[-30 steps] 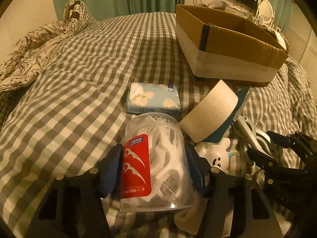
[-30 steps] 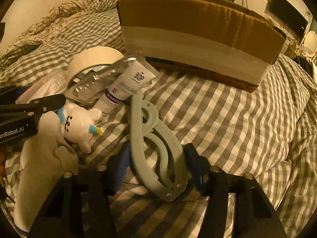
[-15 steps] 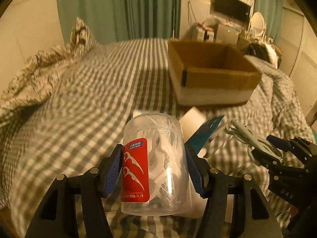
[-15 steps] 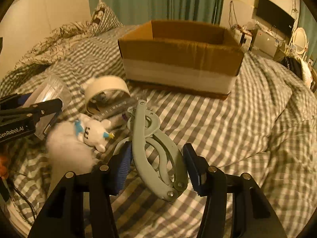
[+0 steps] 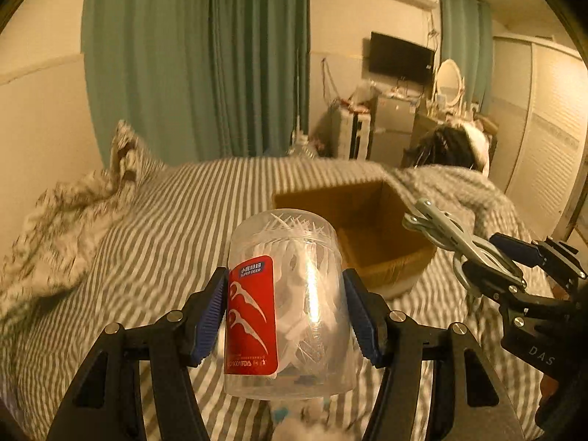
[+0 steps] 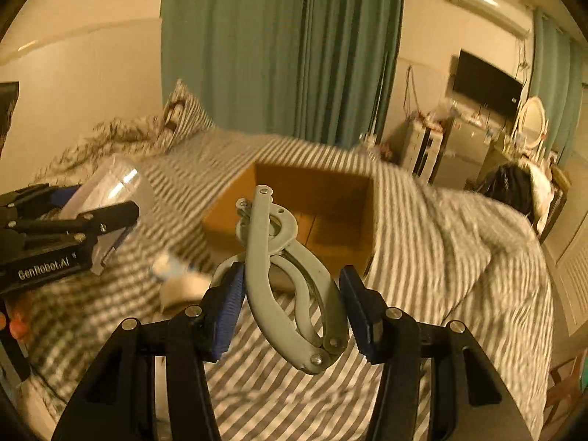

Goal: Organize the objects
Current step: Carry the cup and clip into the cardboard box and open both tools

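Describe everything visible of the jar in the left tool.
The jar is a clear plastic cylinder packed with white floss picks, with a red label showing two white pick shapes. It is held off the bed, tilted away from the camera, and pinched on both sides by the left tool's blue pads. Nothing else touches it.

Both views are dim and tinted warm amber, with no lamp itself visible. Motion blur smears the checked bedspread [image 5: 165, 228] into stripes, while a bright glare streak runs down the clear floss-pick jar [image 5: 290, 301]. Fisheye distortion bends the walls and curtains [image 6: 286, 47] toward dark vignetted corners.
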The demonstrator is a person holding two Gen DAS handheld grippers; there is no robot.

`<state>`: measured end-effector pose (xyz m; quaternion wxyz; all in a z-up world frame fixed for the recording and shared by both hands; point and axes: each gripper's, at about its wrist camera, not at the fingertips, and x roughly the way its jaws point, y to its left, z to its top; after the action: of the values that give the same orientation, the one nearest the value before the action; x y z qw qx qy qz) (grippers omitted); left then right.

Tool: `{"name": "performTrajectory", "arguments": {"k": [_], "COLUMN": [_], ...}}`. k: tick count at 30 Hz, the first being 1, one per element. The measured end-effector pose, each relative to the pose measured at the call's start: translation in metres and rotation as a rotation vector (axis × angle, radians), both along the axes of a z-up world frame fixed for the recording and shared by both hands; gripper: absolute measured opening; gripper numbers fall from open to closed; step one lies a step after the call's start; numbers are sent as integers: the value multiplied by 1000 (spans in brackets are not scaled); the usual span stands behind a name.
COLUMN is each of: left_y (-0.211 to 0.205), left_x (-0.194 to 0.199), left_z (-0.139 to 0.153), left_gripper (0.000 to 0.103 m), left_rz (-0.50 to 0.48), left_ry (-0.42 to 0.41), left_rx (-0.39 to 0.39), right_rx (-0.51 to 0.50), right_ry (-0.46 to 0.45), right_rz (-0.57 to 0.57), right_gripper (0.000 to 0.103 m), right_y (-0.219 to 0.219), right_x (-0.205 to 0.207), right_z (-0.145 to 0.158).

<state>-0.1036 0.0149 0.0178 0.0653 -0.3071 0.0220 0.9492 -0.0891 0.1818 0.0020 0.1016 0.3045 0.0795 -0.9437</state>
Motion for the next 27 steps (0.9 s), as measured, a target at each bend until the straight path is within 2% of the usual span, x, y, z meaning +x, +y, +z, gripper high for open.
{"name": "performTrajectory", "arguments": {"k": [5, 9, 12, 17, 22, 27], "left_y": [20, 41, 52, 58, 60, 61], "left_x": [-47, -93, -122, -154, -174, -178], "left_z": [14, 5, -13, -49, -75, -87], "left_gripper": [63, 63, 63, 63, 63, 65], "left_rz": [-14, -40, -57, -46, -45, -62], "left_ry": [32, 25, 3, -57, -108, -144], "left_rx": [6, -7, -36, -60, -64, -44], "right_rx": [-6, 0, -9, -39, -66, -82], "right_ry": [56, 58, 33, -39, -78, -74], "right_rz": [-12, -21, -26, -36, -45, -45], "right_gripper": [52, 52, 52, 52, 52, 53], "right_y": [10, 15, 21, 28, 37, 41], "right_x": [-44, -86, -117, -164, -184, -191], "right_z": [31, 33, 23, -14, -42, -43]}}
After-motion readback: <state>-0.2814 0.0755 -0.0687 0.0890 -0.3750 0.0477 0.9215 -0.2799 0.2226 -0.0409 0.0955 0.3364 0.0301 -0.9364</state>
